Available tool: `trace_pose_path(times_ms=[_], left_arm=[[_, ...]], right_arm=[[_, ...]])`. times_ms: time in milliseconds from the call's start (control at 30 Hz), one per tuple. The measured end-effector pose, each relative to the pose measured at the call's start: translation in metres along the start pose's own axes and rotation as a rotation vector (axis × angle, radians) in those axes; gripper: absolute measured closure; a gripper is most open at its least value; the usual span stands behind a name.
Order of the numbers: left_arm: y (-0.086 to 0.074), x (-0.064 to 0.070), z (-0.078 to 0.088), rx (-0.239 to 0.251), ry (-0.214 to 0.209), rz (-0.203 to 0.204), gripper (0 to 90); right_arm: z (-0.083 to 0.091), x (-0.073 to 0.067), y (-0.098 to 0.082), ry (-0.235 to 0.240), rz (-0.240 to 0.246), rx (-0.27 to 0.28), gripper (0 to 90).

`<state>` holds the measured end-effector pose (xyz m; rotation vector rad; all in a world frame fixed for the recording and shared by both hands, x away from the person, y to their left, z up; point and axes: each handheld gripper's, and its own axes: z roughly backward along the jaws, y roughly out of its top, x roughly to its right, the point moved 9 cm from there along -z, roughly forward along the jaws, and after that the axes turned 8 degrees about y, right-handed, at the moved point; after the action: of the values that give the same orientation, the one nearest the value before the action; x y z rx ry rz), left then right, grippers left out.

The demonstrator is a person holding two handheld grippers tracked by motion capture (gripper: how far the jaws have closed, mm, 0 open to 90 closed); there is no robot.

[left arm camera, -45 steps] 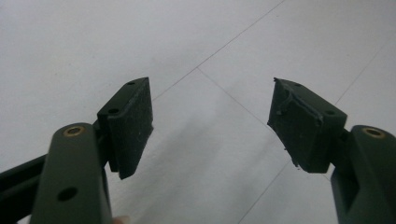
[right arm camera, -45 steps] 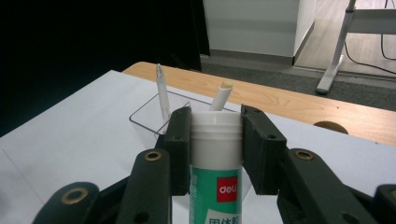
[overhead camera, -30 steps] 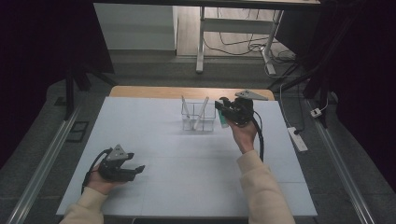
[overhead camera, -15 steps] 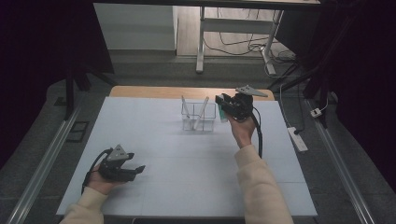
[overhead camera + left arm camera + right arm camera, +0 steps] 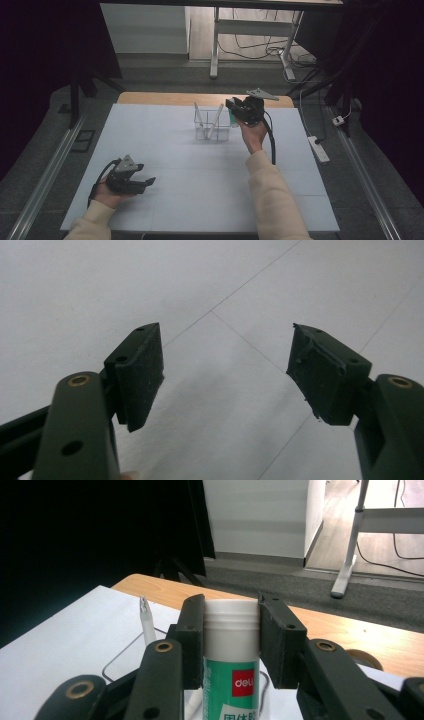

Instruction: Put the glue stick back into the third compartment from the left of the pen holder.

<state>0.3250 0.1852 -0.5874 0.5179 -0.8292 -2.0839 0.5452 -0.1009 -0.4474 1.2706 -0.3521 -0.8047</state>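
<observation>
My right gripper (image 5: pixel 231 645) is shut on a white glue stick with a green label (image 5: pixel 231 665), held upright. In the high view the right gripper (image 5: pixel 236 114) hangs just right of a clear wire-frame holder (image 5: pixel 212 125) with white pens leaning in it. One white pen (image 5: pixel 146 622) rises to the left of the jaws in the right gripper view. My left gripper (image 5: pixel 145 181) rests low at the near left of the table, open. Its two black pads (image 5: pixel 142 375) stand wide apart over the bare white sheet (image 5: pixel 225 300).
A white sheet (image 5: pixel 165 150) covers the table, with a wooden edge (image 5: pixel 165 98) showing at the far side. Beyond it are metal desk legs (image 5: pixel 215 45) and floor cables. A power strip (image 5: pixel 319 149) lies on the floor to the right.
The right gripper with the glue stick has shifted a little farther from the person, staying by the holder's right side. The left gripper has not moved.
</observation>
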Motion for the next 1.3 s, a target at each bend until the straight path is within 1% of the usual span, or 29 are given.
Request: trace_pose_path(times_ms=[267,467,567,633,833,867,900,933,967,1000,1067,1133,1167,1300], left_arm=[[0.0,0.0,0.0,0.002,-0.003,-0.003,30.5],[0.0,0.0,0.0,0.003,-0.003,-0.003,30.4],[0.0,0.0,0.0,0.001,-0.004,-0.004,30.5],[0.0,0.0,-0.001,0.0,-0.004,-0.004,30.4],[-0.001,-0.001,-0.001,-0.002,-0.002,0.0,30.5],[-0.002,-0.002,-0.001,-0.004,-0.002,0.001,30.5],[-0.002,-0.002,-0.001,-0.004,-0.002,0.0,30.5],[-0.002,-0.002,-0.001,-0.005,-0.002,0.0,30.5],[-0.002,-0.002,-0.001,-0.005,-0.002,-0.001,30.5],[-0.002,-0.002,-0.001,-0.004,-0.002,-0.001,30.5],[-0.002,-0.002,-0.001,-0.004,-0.002,-0.001,30.4],[-0.002,-0.001,-0.001,-0.004,-0.001,-0.002,30.4],[-0.002,-0.001,-0.001,-0.004,-0.002,-0.003,30.5],[-0.001,0.0,-0.001,-0.006,-0.001,-0.006,30.4]], right_arm=[[-0.012,-0.007,0.007,0.011,0.016,0.011,64.4],[-0.02,-0.01,0.008,0.017,0.023,0.015,64.4],[-0.023,-0.01,0.009,0.023,0.027,0.018,64.4],[-0.025,-0.009,0.009,0.019,0.027,0.021,64.4],[-0.032,-0.006,0.007,0.029,0.01,0.034,64.0],[-0.033,-0.005,0.006,0.027,0.009,0.031,63.4],[-0.033,-0.004,0.004,0.022,0.01,0.027,60.8],[-0.033,-0.003,0.004,0.019,0.007,0.027,54.8],[-0.033,-0.003,0.003,0.014,0.003,0.026,50.8],[-0.031,-0.002,0.003,0.015,0.0,0.024,48.8],[-0.029,-0.002,0.003,0.012,0.008,0.014,46.6],[-0.024,-0.004,0.002,0.02,0.031,0.005,44.0],[-0.022,-0.005,0.001,0.032,0.038,0.0,43.9],[-0.014,-0.004,-0.004,0.048,0.054,-0.028,44.0]])
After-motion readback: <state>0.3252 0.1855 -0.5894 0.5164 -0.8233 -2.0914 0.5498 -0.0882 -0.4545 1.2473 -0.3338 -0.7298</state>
